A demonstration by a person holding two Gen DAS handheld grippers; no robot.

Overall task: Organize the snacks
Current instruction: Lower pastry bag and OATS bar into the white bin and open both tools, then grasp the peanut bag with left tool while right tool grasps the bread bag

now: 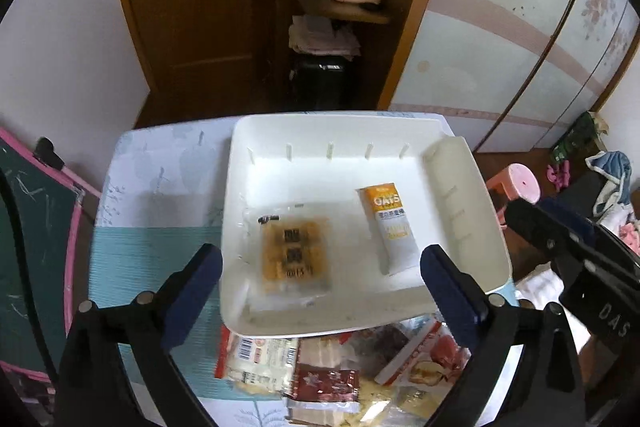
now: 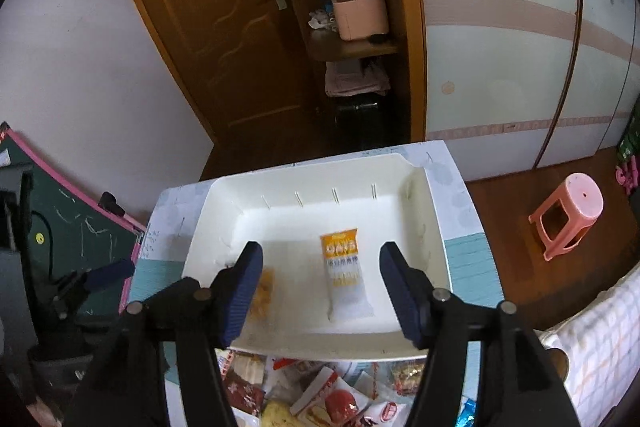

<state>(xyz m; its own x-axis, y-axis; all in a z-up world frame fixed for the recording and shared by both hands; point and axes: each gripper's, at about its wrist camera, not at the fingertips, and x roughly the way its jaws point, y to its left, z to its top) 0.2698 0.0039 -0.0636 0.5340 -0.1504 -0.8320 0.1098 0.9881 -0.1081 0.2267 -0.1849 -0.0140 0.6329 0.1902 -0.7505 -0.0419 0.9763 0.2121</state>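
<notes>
Snacks: an orange-and-white packet [image 1: 389, 229] and clear biscuit pack [image 1: 295, 254] lie apart in the white tray [image 1: 460, 187]; left gripper [image 1: 320, 291] and right gripper [image 2: 320, 293] hover released, empty.

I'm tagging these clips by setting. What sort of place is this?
Most likely a bedroom or living room in a home, not a kitchen or lab. A wooden door, a sliding-door wardrobe and a pink plastic stool surround a small table holding a white tray.
</notes>
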